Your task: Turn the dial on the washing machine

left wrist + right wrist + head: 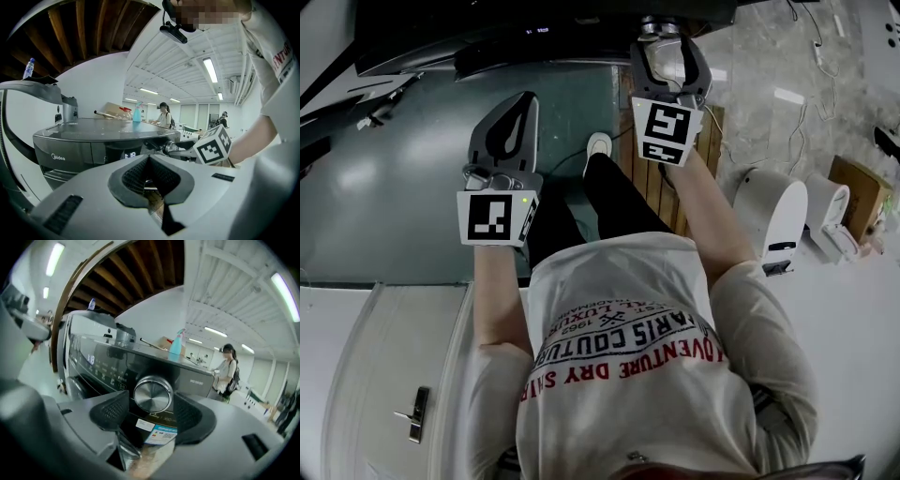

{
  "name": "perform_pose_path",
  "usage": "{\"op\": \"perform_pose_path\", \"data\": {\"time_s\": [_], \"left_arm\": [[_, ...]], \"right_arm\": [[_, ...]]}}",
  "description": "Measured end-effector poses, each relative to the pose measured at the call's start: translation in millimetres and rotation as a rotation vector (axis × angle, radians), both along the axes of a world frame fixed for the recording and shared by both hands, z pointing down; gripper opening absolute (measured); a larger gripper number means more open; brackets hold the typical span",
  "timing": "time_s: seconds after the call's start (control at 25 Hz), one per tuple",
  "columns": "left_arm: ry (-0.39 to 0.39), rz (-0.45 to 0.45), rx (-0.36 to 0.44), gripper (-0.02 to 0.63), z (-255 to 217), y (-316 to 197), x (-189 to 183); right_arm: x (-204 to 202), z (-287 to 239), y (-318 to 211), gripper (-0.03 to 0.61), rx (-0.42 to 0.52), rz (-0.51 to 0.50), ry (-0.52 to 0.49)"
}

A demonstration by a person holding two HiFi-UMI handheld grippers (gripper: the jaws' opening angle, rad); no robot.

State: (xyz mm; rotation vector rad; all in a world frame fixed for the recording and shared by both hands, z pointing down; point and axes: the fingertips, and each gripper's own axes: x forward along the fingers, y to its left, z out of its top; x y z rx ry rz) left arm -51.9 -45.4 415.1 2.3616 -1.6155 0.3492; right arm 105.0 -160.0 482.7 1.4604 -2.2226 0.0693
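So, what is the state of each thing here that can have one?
dial, not gripped.
right gripper, open, jaws either side of the dial.
left gripper, shut, holding nothing.
display, lit, digits showing.
spray bottle, upright on the washing machine.

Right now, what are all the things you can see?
Boxy metal washing machine: one, dark grey, facing the grippers.
Round metal dial: one, silver, machine's front.
Plastic spray bottle: one, blue, on the machine's top.
Cardboard box: one, brown, beside that bottle.
Rounded appliance: one, white, floor at right.
Left gripper: one, grey, fingers together, empty.
Right gripper: one, grey, fingers apart round the dial.
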Motion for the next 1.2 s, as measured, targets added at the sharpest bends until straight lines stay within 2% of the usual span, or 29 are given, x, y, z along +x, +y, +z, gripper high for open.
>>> {"op": "perform_pose_path", "data": {"time_s": [0.08, 0.16, 0.36, 0.6, 0.88, 1.08, 1.2], "left_arm": [[0.010, -0.003, -0.004, 0.016, 0, 1, -1], [0.026, -0.007, -0.007, 0.015, -1, 2, -2], [0.057, -0.034, -0.007, 0.016, -2, 1, -7], [0.057, -0.059, -0.006, 0.015, -2, 0, -14], [0.067, -0.059, -0.012, 0.017, -1, 4, -17], [0.065, -0.058, -0.018, 0.015, 0, 4, -21], [0.066, -0.051, -0.025, 0.015, 3, 3, -21]], "right_arm": [[-2, 3, -1, 0.290, 0.068, -0.032, 0.128], [-3, 5, -3, 0.290, 0.110, -0.052, 0.202], [-2, 5, -7, 0.285, 0.129, -0.053, 0.265], [-1, 5, -8, 0.284, 0.062, -0.031, 0.168], [6, 5, -10, 0.284, -0.076, 0.060, -0.118], [8, 5, -10, 0.284, -0.086, 0.064, -0.173], [7, 8, -11, 0.285, -0.082, 0.058, -0.151]]}}
